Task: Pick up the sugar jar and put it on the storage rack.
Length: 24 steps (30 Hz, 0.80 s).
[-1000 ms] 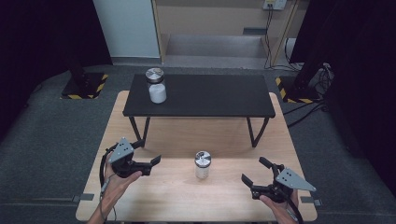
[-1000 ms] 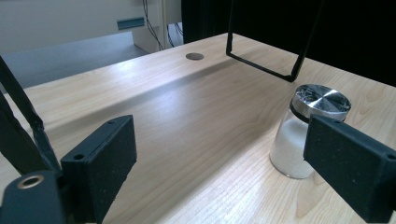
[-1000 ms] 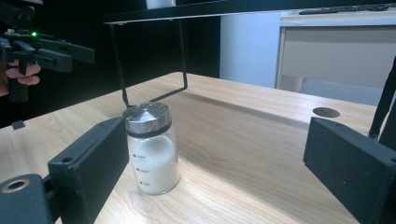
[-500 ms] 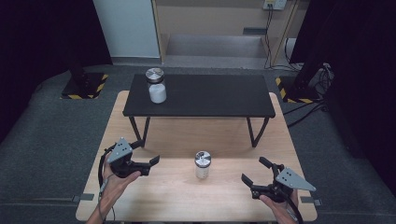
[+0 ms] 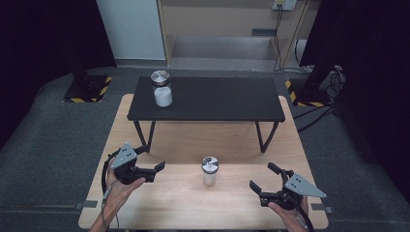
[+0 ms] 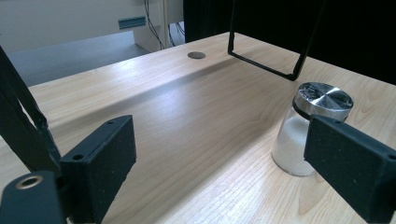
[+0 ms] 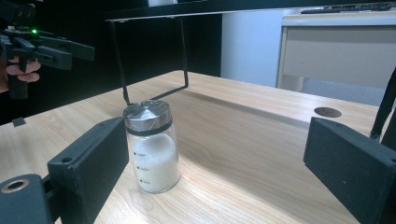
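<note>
High view: the left claw [image 5: 153, 170] and the right claw [image 5: 261, 186] are held low over the near part of the wooden worktop [image 5: 169, 203], both spread wide with nothing pinched. Between them, well apart from each, a small jar [image 5: 210, 170] of white powder with a metal lid is stood upright. Farther back, a black raised shelf [image 5: 217, 99] is seen, on whose left end a second jar [image 5: 161, 88] is stood.

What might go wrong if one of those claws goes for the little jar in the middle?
The small jar is tall, narrow and stands free on the wooden table, so a nudge from an open jaw of the left gripper or right gripper might tip it. Its glass looks smooth, so it may slip. If the metal lid is loose, the white powder could spill.
</note>
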Motion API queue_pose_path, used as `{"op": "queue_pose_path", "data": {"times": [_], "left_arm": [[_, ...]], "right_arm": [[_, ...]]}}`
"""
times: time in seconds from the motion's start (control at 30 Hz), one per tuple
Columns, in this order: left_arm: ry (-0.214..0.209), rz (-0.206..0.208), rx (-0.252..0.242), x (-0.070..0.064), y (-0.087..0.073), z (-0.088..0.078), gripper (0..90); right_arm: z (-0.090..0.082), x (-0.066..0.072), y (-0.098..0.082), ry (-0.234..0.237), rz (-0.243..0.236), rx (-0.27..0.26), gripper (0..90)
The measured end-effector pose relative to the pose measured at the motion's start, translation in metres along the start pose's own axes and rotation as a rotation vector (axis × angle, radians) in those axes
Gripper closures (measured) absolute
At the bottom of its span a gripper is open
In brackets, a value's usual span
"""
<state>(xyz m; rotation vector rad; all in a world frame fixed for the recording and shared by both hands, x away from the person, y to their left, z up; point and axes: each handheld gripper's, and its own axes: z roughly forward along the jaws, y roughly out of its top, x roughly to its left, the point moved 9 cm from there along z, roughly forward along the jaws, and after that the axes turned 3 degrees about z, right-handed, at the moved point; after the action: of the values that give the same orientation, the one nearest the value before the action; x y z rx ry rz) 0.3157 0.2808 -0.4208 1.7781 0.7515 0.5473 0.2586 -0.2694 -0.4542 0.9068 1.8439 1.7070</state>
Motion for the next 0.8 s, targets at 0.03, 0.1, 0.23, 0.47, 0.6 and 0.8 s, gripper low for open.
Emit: {"op": "queue_pose_path", "data": {"times": [0.03, 0.1, 0.23, 0.47, 0.6, 0.8], "left_arm": [[0.0, -0.002, 0.001, 0.0, 0.0, 0.0, 8.3], [-0.001, 0.0, 0.005, 0.0, 0.0, 0.0, 8.3], [0.0, -0.005, 0.003, 0.002, -0.001, -0.002, 8.2], [0.009, -0.033, -0.016, 0.007, -0.002, -0.007, 8.1], [0.018, -0.042, -0.016, 0.01, -0.003, -0.008, 8.1], [0.018, -0.046, -0.02, 0.01, -0.003, -0.009, 8.1]], "right_arm": [[0.0, 0.0, 0.0, 0.003, -0.001, 0.001, 6.5], [-0.001, -0.001, 0.001, 0.008, -0.014, 0.008, 6.4], [-0.001, -0.001, 0.004, 0.019, -0.039, 0.03, 5.8], [0.003, 0.002, 0.014, 0.056, -0.043, 0.05, 4.9], [0.002, 0.006, 0.024, 0.07, -0.061, 0.049, 4.4], [-0.006, 0.002, 0.048, 0.077, -0.07, 0.082, 3.0]]}}
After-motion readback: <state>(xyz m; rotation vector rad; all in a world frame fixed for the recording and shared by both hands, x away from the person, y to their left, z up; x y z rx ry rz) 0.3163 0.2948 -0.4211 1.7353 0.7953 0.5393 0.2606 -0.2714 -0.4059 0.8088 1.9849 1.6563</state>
